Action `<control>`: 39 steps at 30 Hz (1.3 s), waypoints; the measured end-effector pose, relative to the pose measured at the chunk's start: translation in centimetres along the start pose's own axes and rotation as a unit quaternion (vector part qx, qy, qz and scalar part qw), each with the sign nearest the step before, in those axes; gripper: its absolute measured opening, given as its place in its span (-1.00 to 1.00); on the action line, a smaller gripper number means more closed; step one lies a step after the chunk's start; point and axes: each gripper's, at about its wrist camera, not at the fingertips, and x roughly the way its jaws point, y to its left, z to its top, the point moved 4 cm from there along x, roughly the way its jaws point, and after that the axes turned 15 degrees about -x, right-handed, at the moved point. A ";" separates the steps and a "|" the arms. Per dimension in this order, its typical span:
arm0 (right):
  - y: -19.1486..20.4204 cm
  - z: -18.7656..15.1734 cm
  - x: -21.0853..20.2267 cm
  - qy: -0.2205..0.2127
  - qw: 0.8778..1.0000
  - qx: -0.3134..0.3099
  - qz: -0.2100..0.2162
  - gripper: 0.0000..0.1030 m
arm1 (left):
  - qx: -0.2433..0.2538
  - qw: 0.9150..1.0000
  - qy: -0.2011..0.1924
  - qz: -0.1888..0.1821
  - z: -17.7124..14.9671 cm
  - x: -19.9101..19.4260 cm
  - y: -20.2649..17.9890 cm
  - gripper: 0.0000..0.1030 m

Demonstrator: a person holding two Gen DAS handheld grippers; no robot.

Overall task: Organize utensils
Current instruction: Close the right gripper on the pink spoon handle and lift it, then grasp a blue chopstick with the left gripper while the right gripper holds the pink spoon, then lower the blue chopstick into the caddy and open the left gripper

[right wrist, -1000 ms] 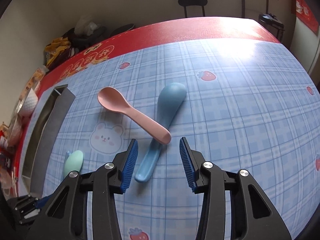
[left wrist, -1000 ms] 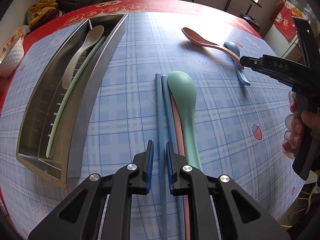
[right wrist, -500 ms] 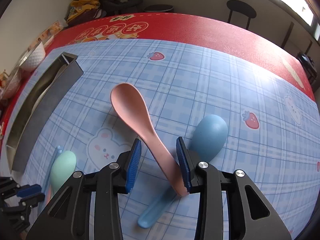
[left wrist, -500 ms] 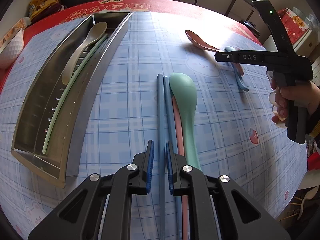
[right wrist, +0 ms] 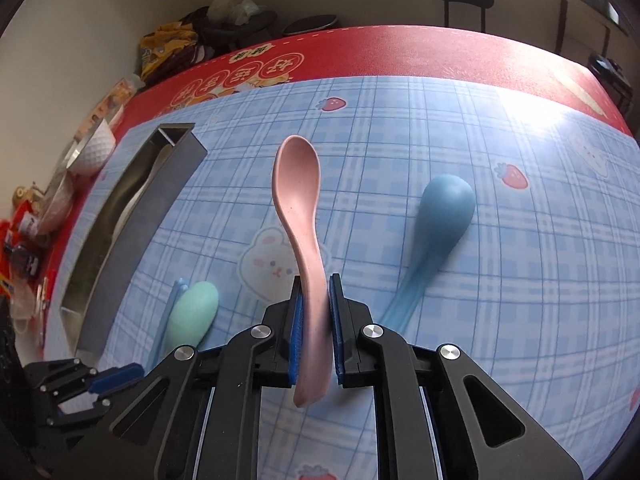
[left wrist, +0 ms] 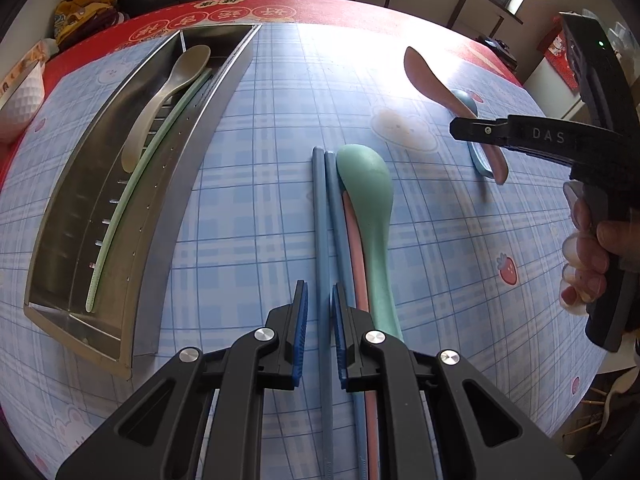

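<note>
Brushed steel utensil tray [left wrist: 172, 200]; matt plastic pink spoon [right wrist: 298, 200], blue spoon [right wrist: 442, 208]; glossy plaid tablecloth [right wrist: 520, 280].

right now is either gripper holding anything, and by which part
The right gripper is closing on the pink spoon, pads on its handle, bowl pointing away. The left gripper straddles a blue chopstick near its lower end; a firm grip cannot be told.

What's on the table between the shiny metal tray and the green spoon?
Two blue chopsticks lie side by side right against the green spoon. Between them and the metal tray there is only tablecloth. The left wrist view shows it best.
</note>
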 end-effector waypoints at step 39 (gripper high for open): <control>3.7 -8.0 -4.0 -0.030 0.994 0.093 0.048 -0.77 | -0.003 1.000 -0.019 -0.018 0.2 -5.0 1.7 -0.89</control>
